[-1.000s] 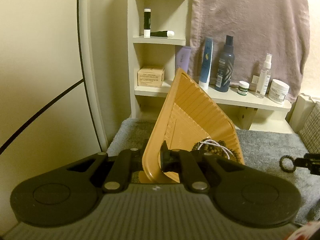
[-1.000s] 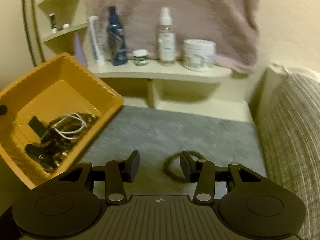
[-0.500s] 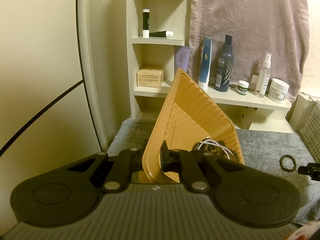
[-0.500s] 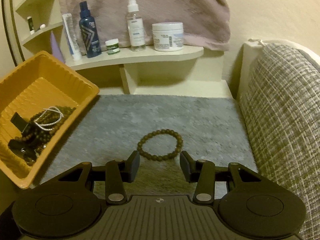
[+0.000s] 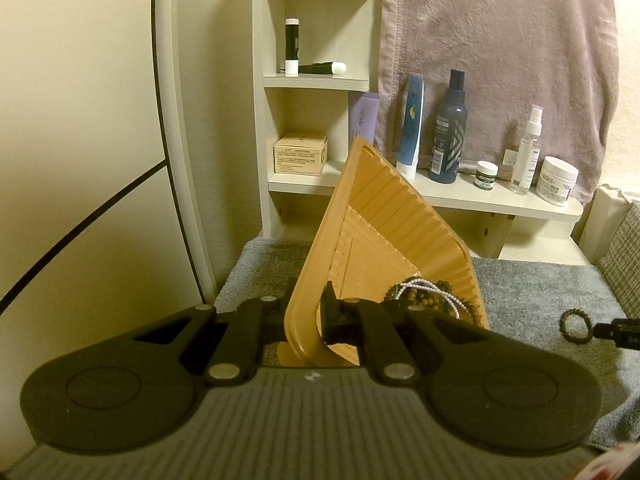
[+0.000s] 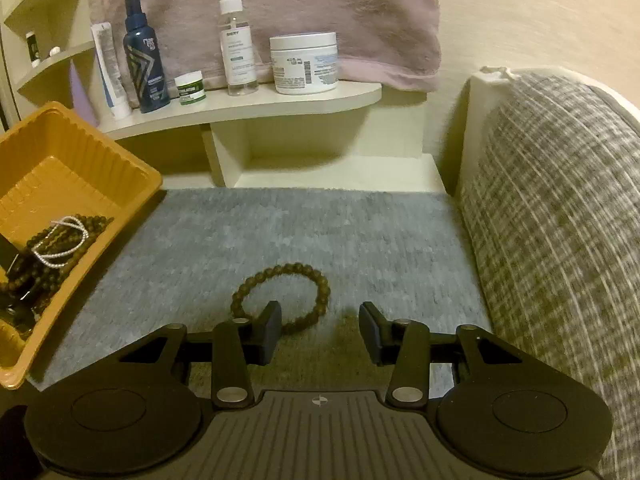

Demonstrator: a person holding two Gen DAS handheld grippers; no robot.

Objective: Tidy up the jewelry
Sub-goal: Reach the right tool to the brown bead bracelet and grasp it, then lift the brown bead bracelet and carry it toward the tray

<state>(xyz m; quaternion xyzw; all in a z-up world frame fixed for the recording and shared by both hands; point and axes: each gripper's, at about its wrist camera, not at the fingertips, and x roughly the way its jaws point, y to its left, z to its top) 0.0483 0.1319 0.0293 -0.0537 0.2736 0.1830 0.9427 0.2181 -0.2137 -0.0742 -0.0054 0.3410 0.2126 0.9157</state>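
Here, a dark brown beaded bracelet (image 6: 281, 298) lies flat on the grey fuzzy mat (image 6: 360, 232), and the right gripper (image 6: 320, 330) stands half open just over it, holding nothing: its left finger sits inside the ring of beads, its right finger outside on bare mat. In the left wrist view the same bracelet (image 5: 576, 326) shows at the far right with one black fingertip beside it.

The left gripper (image 5: 306, 316) is clamped tight on the near rim of an orange ribbed plastic tray (image 5: 384, 232), which is tipped up on edge. More brown bead strands and a thin pale beaded chain (image 6: 60, 242) are heaped in its low corner.

Behind the mat, a cream wooden shelf (image 6: 248, 106) carries a white tube, a dark blue spray bottle (image 6: 144, 60), a small green-labelled jar (image 6: 191, 88), a clear spray bottle (image 6: 237, 40) whose label I cannot read for certain, and a white tub (image 6: 304, 62) with fine print and a barcode too small to read. In the left wrist view that tub (image 5: 558, 180) shows lettering ending in "CREAM". A mauve towel (image 6: 280, 8) hangs behind them. A grey-and-white woven cushion (image 6: 560, 220) borders the mat on the right. The tall shelf unit holds a tan printed box (image 5: 300, 154) and two black-and-white tubes (image 5: 292, 46).
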